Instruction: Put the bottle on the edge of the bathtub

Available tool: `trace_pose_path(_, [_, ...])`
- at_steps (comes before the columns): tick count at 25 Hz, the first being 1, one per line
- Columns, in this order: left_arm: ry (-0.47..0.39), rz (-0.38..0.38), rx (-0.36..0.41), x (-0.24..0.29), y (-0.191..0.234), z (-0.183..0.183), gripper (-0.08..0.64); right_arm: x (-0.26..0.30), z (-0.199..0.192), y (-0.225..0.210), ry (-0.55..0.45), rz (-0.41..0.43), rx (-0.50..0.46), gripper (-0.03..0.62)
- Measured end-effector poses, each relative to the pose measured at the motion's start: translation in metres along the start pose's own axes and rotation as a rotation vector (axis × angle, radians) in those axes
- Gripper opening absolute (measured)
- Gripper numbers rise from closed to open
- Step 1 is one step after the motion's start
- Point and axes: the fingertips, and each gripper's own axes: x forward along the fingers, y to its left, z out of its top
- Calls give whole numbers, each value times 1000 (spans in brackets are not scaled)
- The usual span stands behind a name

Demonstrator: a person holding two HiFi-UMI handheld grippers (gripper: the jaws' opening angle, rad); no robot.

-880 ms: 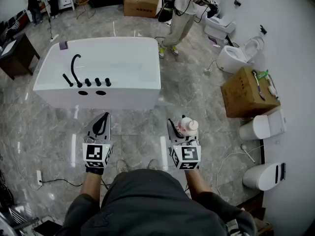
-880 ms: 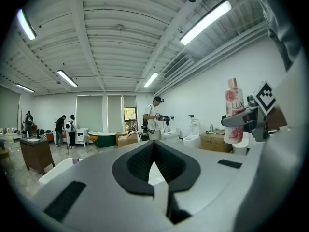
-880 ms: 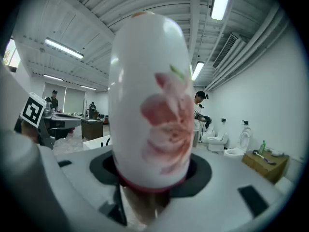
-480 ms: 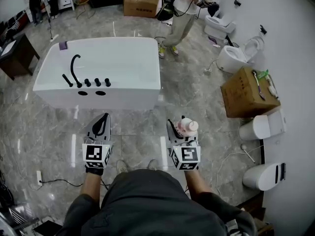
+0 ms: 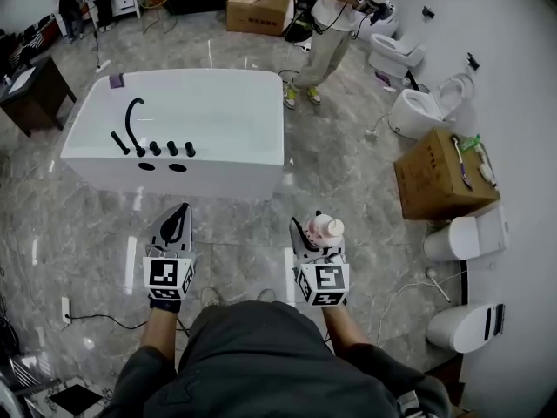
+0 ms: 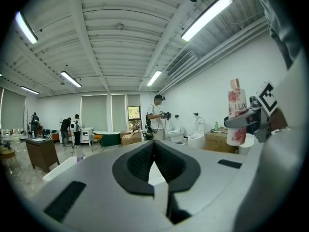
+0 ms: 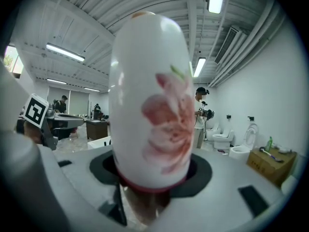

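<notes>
A white bottle (image 7: 149, 110) with a pink flower print and a pink cap stands upright between the jaws of my right gripper (image 5: 317, 236), which is shut on it. From the left gripper view the same bottle (image 6: 235, 112) shows at the right, held in the other gripper. In the head view the bottle (image 5: 325, 229) hangs above the floor, short of the white bathtub (image 5: 178, 129). My left gripper (image 5: 173, 229) points at the tub's near wall, jaws shut with nothing between them. A black tap (image 5: 132, 120) and knobs sit on the tub's near rim.
A person (image 5: 329, 24) stands beyond the tub's far right corner. A cardboard box (image 5: 439, 172) and several toilets (image 5: 418, 111) line the right wall. A dark table (image 5: 35, 90) is at the left. A cable (image 5: 96, 319) lies on the marble floor.
Both grippers and the view have shifted slightly forward toward the tub. The bottle stays in the right gripper's hold.
</notes>
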Motion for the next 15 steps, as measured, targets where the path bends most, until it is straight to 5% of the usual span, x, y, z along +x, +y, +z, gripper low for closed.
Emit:
trace_pose_path(9, [34, 66, -15, 14, -21, -19, 1, 30, -7, -26, 10, 87, -32, 239])
trace_pose_path(15, [38, 62, -35, 46, 5, -30, 0, 69, -3, -29, 13, 79, -43, 239])
